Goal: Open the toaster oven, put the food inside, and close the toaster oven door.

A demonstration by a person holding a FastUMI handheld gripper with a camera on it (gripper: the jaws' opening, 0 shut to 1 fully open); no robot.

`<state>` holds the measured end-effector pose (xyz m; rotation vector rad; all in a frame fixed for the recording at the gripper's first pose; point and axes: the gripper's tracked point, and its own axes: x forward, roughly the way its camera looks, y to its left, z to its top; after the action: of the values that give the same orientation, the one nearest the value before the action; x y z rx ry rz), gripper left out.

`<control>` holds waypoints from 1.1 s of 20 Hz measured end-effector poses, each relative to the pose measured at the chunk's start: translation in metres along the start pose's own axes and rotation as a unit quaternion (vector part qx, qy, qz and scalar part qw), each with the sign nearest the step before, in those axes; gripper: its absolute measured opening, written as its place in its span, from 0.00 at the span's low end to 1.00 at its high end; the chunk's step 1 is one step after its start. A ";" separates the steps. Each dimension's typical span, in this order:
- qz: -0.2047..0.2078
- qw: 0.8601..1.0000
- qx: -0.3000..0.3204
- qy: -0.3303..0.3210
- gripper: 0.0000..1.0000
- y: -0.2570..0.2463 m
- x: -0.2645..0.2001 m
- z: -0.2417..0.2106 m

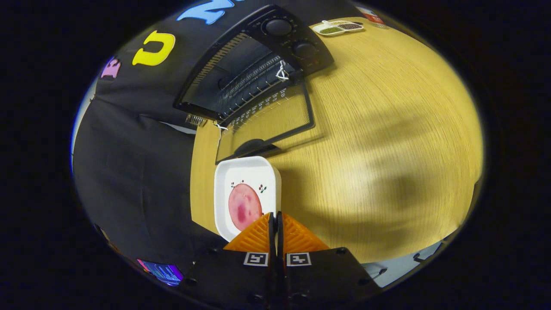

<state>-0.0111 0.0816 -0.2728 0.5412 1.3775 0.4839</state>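
White and square with rounded corners, the plate (241,172) sits just ahead of the claw (275,226), its near edge caught between the two fingers (258,237), which are pressed almost together with only a thin slit left between them. The claw is clenched on that rim, and the plate looks lifted, tilted over the edge of the wooden bench (387,150). On the plate lies a round pink slice of food (244,206) (it looks like ham or a similar cold cut), its near part hidden behind the fingertips, with small printed berry marks beside it. Beyond the plate stands the toaster oven (254,64), black, against the booth's wall; its glass door (269,122) is folded down flat toward the plate, handle nearest it, and the wire rack (254,86) shows inside the open cavity. Past the oven, well apart from the plate, a small divided dish (338,27) of grains rests on the bench.
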 end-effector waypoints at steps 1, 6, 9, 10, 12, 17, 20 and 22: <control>0.005 1.000 0.004 -0.009 0.02 0.008 0.000 0.004; 0.006 0.996 0.042 -0.073 0.02 0.032 0.006 0.045; 0.000 0.991 0.069 -0.112 0.02 0.041 0.015 0.064; -0.003 0.989 0.079 -0.124 0.02 0.043 0.016 0.070; -0.006 0.984 0.102 -0.147 0.02 0.047 0.020 0.080; -0.001 0.964 0.161 -0.212 0.02 0.061 0.026 0.105; 0.006 0.950 0.199 -0.238 0.02 0.070 0.034 0.116; -0.002 0.943 0.219 -0.251 0.01 0.070 0.040 0.121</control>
<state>0.1141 0.1521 -0.2470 0.9513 0.9850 0.0155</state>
